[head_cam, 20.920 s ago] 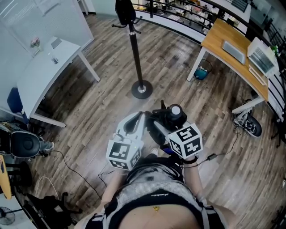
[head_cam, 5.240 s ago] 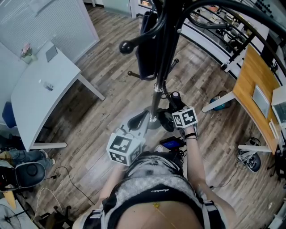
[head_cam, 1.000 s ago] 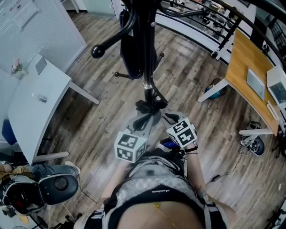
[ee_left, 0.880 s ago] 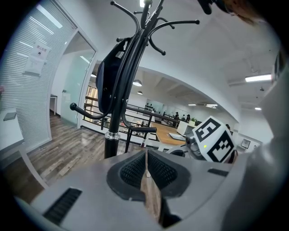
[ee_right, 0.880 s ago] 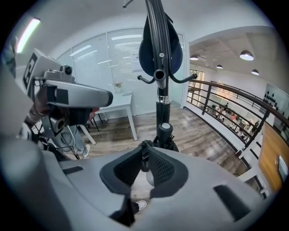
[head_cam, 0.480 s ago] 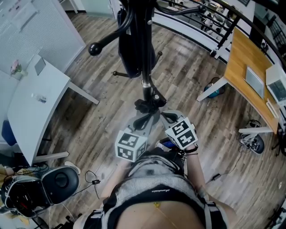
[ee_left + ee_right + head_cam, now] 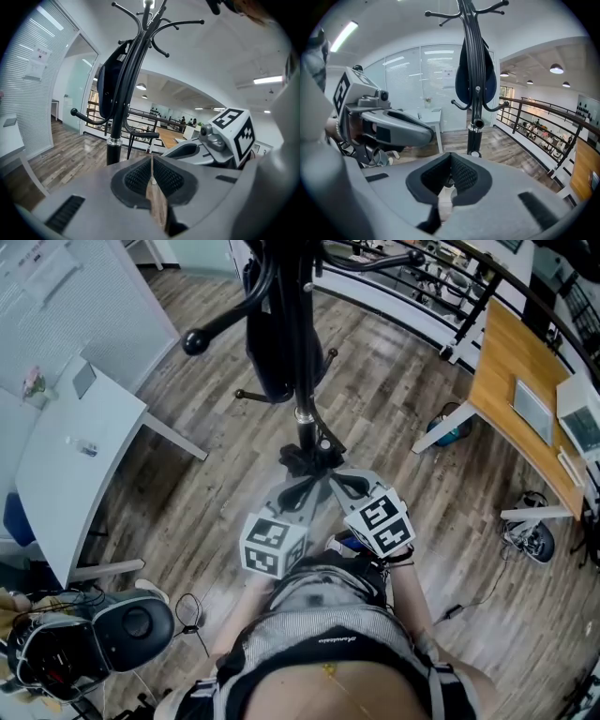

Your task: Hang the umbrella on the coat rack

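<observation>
The black coat rack [image 7: 298, 352] stands straight ahead. A dark folded umbrella [image 7: 269, 343] hangs from one of its hooks against the pole; it also shows in the left gripper view as a dark umbrella [image 7: 108, 84] and in the right gripper view as a dark blue umbrella [image 7: 476, 77]. My left gripper [image 7: 302, 470] and right gripper [image 7: 330, 476] are side by side just below it, near the pole, and touch nothing. The left gripper [image 7: 151, 164] is shut and holds nothing. The right gripper [image 7: 450, 177] is also shut and holds nothing.
A white table [image 7: 66, 456] stands at the left and a wooden desk [image 7: 511, 381] at the right, with a blue bin [image 7: 457, 423] under it. A black railing [image 7: 412, 282] runs behind the rack. A dark round device [image 7: 122, 634] lies at lower left, shoes [image 7: 539, 545] at right.
My right gripper has closed its jaws and risen a little toward the rack pole. The left gripper has stayed in place. The umbrella still hangs on the rack.
</observation>
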